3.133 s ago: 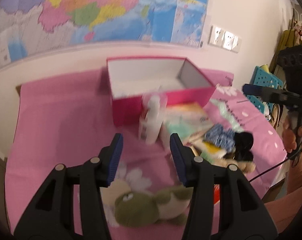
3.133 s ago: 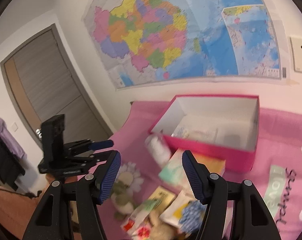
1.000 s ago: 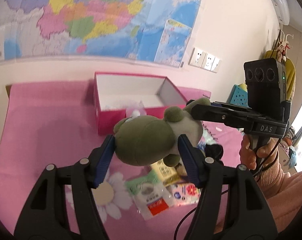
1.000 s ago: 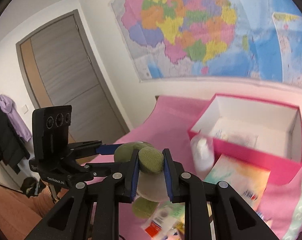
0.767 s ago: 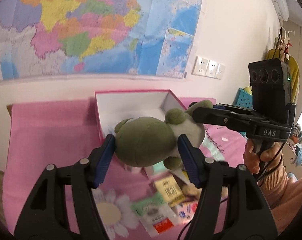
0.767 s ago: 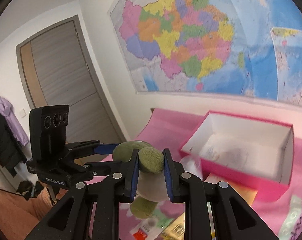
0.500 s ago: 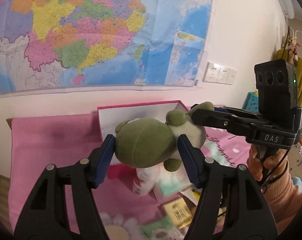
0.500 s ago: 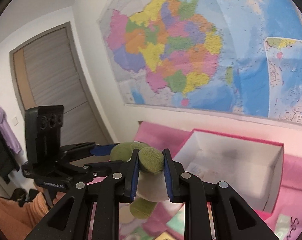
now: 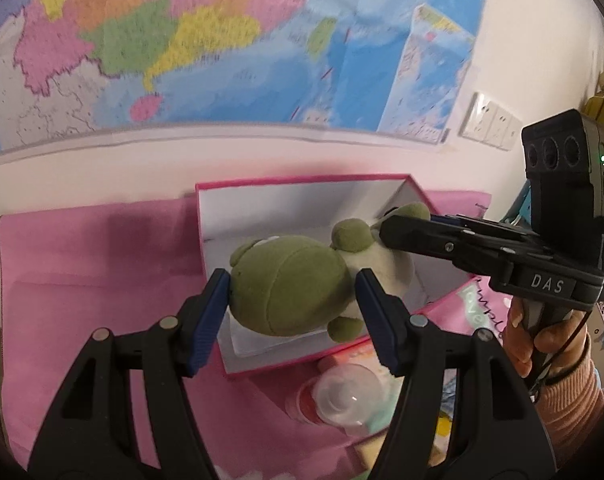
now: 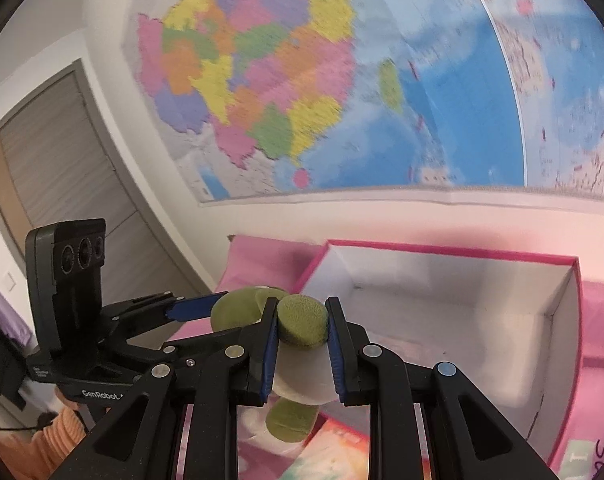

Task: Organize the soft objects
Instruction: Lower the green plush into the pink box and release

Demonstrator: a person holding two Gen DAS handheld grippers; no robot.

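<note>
A green and cream plush frog (image 9: 289,280) hangs in the air between both grippers, over the open pink box (image 9: 302,182). My left gripper (image 9: 291,294) is shut on its round green head. My right gripper (image 10: 302,334) is shut on the frog's (image 10: 304,320) green limb and cream body. In the left wrist view the right gripper (image 9: 386,232) reaches in from the right, its tips against the frog's far end. In the right wrist view the left gripper (image 10: 205,306) comes in from the left. The box (image 10: 442,252) has a white inside, and its floor is mostly hidden by the frog.
The table wears a pink cloth (image 9: 81,280). A clear-capped bottle (image 9: 342,396) and flat packets (image 10: 334,448) lie in front of the box. A wall map (image 9: 221,40) hangs behind, with sockets (image 9: 490,124) to the right. A grey door (image 10: 61,168) is at the left.
Both grippers have carried the frog forward from above the loose packets to over the box. The box now sits nearer and larger in both views. Both grips are unchanged.
</note>
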